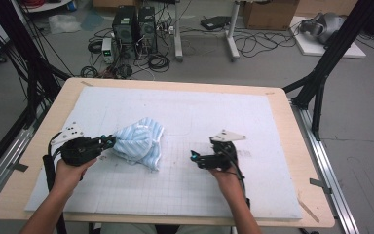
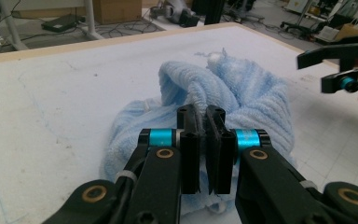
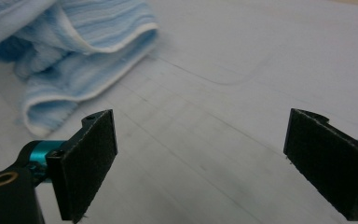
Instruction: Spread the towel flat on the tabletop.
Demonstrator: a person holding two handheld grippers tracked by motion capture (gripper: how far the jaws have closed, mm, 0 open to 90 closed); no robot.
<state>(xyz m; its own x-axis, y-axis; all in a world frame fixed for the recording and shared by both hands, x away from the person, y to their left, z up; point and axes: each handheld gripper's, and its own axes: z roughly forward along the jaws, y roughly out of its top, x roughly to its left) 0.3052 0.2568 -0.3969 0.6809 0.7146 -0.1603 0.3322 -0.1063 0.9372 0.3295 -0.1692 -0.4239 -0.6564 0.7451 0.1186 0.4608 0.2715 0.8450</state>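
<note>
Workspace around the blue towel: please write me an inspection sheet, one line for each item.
Surface: pale gridded mat on a light wooden table.
Job's things: crumpled light-blue striped terry towel, left of centre.
Clutter: nothing seen on the mat.
Grippers: left gripper shut on a towel fold; right gripper open, beside the towel, holding nothing.
Cables: black cable trailing from the left gripper.
Surroundings: computer towers, floor cables, cardboard box.
</note>
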